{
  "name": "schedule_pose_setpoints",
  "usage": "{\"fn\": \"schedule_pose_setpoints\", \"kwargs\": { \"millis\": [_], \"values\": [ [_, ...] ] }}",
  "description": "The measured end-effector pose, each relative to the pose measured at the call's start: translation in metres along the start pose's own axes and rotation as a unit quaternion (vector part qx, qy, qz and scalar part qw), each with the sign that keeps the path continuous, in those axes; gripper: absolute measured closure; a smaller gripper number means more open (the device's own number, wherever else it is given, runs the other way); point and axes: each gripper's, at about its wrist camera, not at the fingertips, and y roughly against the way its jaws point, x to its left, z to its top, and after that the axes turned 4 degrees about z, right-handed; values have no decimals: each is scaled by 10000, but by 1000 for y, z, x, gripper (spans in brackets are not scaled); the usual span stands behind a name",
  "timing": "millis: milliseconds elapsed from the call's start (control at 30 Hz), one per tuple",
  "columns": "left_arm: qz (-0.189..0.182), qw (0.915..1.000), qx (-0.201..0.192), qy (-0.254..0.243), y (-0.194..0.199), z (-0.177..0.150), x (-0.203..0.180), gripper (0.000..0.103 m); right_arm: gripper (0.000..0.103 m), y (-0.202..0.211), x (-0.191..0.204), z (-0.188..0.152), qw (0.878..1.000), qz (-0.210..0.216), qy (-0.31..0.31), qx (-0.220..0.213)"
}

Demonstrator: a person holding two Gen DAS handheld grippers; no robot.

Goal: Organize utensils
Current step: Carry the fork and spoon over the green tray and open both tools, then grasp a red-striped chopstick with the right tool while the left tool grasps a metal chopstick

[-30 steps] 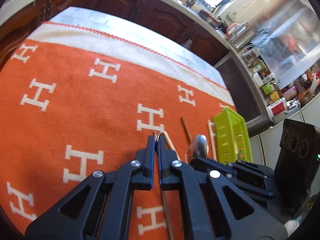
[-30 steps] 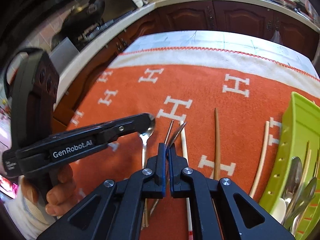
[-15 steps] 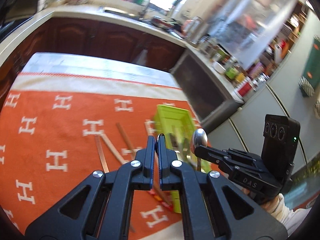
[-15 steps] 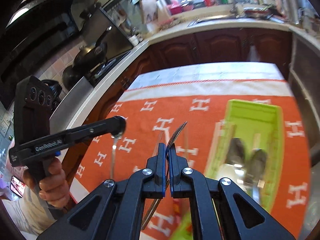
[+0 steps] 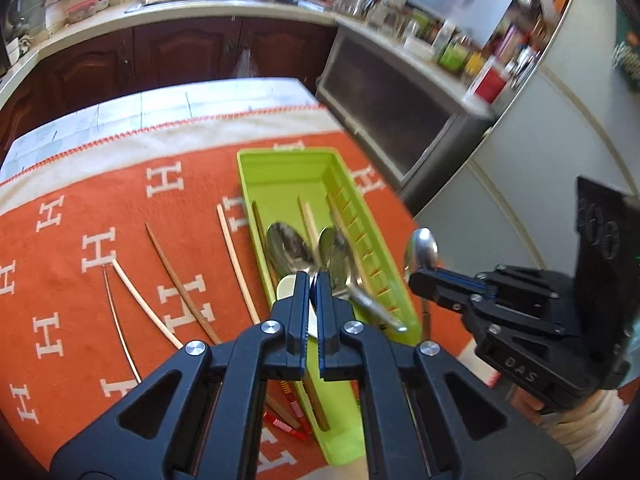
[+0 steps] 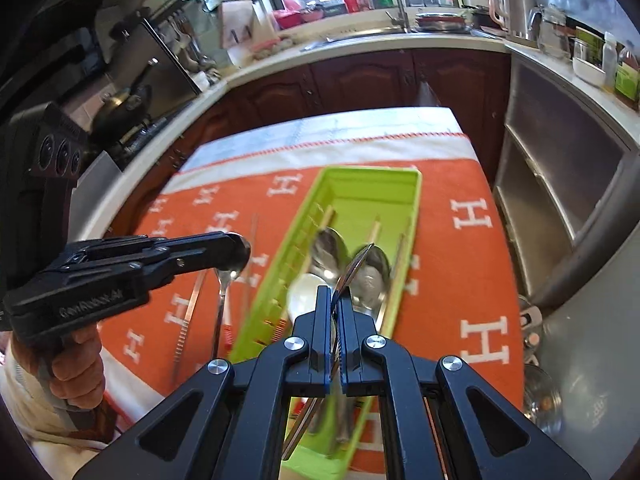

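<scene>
Both grippers hold spoons over the green tray (image 6: 416, 200) so they can drop in with the other spoons. The left gripper (image 5: 313, 280) squeezes a spoon (image 6: 234, 264). The right gripper (image 6: 335, 294) squeezes another spoon (image 5: 420, 246). Chopsticks (image 5: 236, 264) lie on the orange cloth (image 5: 80, 300).

White capital "H" letters repeat all over the orange cloth (image 5: 72, 296) on the worktop. The body of the right gripper (image 5: 424, 278) bears the raised letters "DAS". The left gripper (image 6: 236, 256) carries white lettering too blurred to read.
</scene>
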Motion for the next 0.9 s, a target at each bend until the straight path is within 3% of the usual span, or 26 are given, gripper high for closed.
{"fn": "schedule_pose_setpoints", "kwargs": {
  "millis": [167, 233, 400, 533, 600, 667, 800, 900],
  "values": [
    [260, 9994, 202, 72, -27, -4, 4, 101, 100, -33, -5, -8, 9996, 35, -43, 273],
    [208, 9992, 278, 211, -30, -4, 10, 101, 98, -45, -4, -9, 9991, 72, -79, 412],
    [181, 9986, 246, 441, -19, -5, 25, 99, 76, -50, 3, -4, 9996, 53, -63, 255],
    [164, 9979, 68, 625, 5, -7, 39, 86, 75, -41, 14, 4, 9998, 174, -29, 113],
    [237, 9971, -70, 714, 20, -8, 48, 72, 75, -37, 22, 7, 9996, 283, -3, 86],
    [307, 9959, -267, 809, 38, -11, 58, 65, 75, -32, 30, 11, 9993, 353, 48, 79],
    [784, 9895, -641, 1029, 73, -24, 85, 56, 75, -30, 52, 16, 9985, 520, 182, 63],
    [1257, 9826, -713, 1169, 89, -37, 103, 55, 75, -29, 69, 21, 9974, 662, 258, 72]
  ]
}}
